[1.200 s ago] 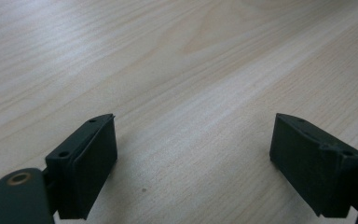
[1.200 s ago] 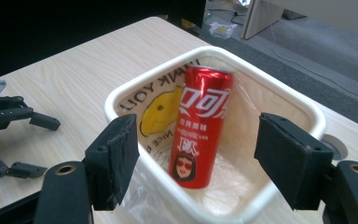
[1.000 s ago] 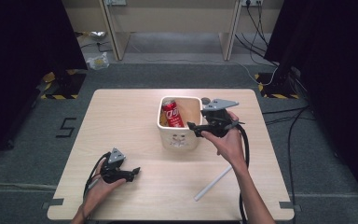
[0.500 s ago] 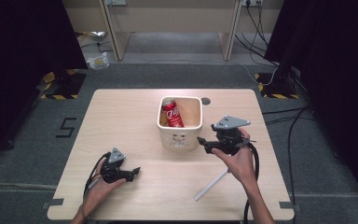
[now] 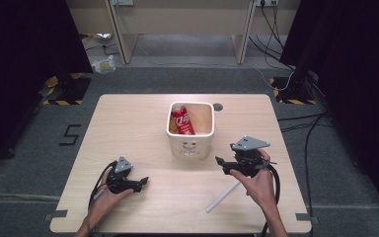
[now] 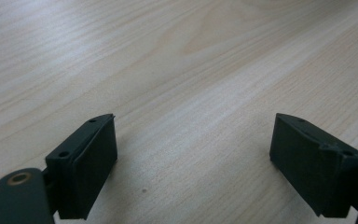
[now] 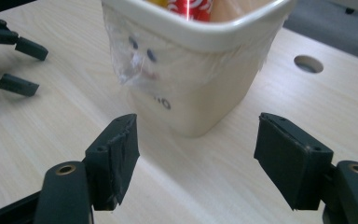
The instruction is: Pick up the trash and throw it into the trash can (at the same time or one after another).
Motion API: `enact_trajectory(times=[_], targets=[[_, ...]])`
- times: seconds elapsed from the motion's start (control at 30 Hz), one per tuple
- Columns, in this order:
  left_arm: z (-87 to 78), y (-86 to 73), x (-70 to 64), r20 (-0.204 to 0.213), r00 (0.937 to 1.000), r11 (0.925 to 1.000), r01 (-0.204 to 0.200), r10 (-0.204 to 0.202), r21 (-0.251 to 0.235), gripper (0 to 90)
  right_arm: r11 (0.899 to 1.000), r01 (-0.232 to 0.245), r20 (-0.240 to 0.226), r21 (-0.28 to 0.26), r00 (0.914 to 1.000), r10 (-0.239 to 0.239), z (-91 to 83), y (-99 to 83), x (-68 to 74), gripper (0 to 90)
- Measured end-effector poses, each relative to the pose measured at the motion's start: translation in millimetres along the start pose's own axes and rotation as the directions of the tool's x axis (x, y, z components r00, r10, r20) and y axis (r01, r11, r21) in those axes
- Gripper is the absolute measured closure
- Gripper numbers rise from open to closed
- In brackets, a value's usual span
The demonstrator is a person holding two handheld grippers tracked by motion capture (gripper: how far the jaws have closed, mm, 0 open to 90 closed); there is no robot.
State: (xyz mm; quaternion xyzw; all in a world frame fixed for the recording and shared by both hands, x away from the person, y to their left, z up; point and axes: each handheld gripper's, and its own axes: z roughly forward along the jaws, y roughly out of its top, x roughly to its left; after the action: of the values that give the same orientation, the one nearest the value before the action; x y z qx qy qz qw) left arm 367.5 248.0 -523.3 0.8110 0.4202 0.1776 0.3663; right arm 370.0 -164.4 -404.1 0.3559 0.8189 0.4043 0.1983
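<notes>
Right gripper (image 7: 196, 158): jaws spread wide, nothing between them. Directly ahead of the jaws stands the cream bin (image 7: 200, 88), upright, near but apart. On its facing wall, dark marks and partly legible lettering, too blurred to read. Inside, a red can (image 5: 182, 121), long axis leaning, top towards the far rim; white script on the label, illegible. High view adds a white stick (image 5: 223, 196) lying diagonally behind this gripper, beside the hand.

Left gripper (image 6: 193, 161): jaws released, bare wooden table (image 6: 177, 60) ahead; well apart from the bin.
</notes>
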Motion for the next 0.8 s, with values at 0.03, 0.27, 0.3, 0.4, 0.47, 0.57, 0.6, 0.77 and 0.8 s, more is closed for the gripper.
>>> enact_trajectory(times=[0.03, 0.27, 0.3, 0.4, 0.47, 0.57, 0.6, 0.77, 0.8], targets=[[0.0, 0.0, 0.0, 0.0, 1.0, 1.0, 0.0, 0.0, 0.0, 14.0, 1.0, -0.001, 0.0, 0.0, 1.0, 0.001, 0.6, -2.9, 0.0, 30.2], [0.1, 0.2, -0.2, 0.0, 1.0, 1.0, 0.003, -0.003, 0.0, 14.0, 0.999, -0.036, -0.008, 0.028, 0.9993, 0.036, 6.0, -24.7, 0.7, 30.2], [0.1, 0.2, -0.2, 0.0, 1.0, 1.0, 0.003, -0.003, 0.0, 14.0, 0.999, -0.04, -0.007, 0.03, 0.9992, 0.04, 6.5, -26.6, 0.8, 30.2], [0.1, 0.2, -0.2, 0.0, 1.0, 1.0, 0.003, -0.003, 0.0, 14.0, 0.997, -0.06, -0.001, 0.047, 0.9982, 0.06, 11.2, -37.7, 1.2, 30.2], [0.1, 0.2, -0.2, 0.0, 1.0, 1.0, 0.003, -0.003, 0.0, 14.0, 0.997, -0.063, 0.0, 0.051, 0.998, 0.063, 11.9, -40.1, 1.2, 30.2], [0.1, 0.2, -0.2, 0.0, 1.0, 1.0, 0.003, -0.003, 0.0, 14.0, 0.995, -0.076, 0.01, 0.058, 0.9971, 0.076, 13.1, -46.8, 0.9, 30.2], [0.2, 0.2, -0.2, 0.0, 1.0, 1.0, 0.004, -0.004, -0.001, 14.0, 0.994, -0.087, 0.02, 0.06, 0.9961, 0.086, 13.0, -51.1, -0.4, 30.2], [0.1, 0.2, -0.2, 0.0, 1.0, 1.0, 0.003, -0.003, 0.0, 14.0, 0.991, -0.113, 0.032, 0.067, 0.9933, 0.111, 13.7, -60.1, -2.2, 30.2], [0.1, 0.2, -0.2, 0.0, 1.0, 1.0, 0.003, -0.003, 0.0, 14.0, 0.99, -0.12, 0.035, 0.072, 0.9925, 0.117, 13.8, -62.4, -2.7, 30.2]])
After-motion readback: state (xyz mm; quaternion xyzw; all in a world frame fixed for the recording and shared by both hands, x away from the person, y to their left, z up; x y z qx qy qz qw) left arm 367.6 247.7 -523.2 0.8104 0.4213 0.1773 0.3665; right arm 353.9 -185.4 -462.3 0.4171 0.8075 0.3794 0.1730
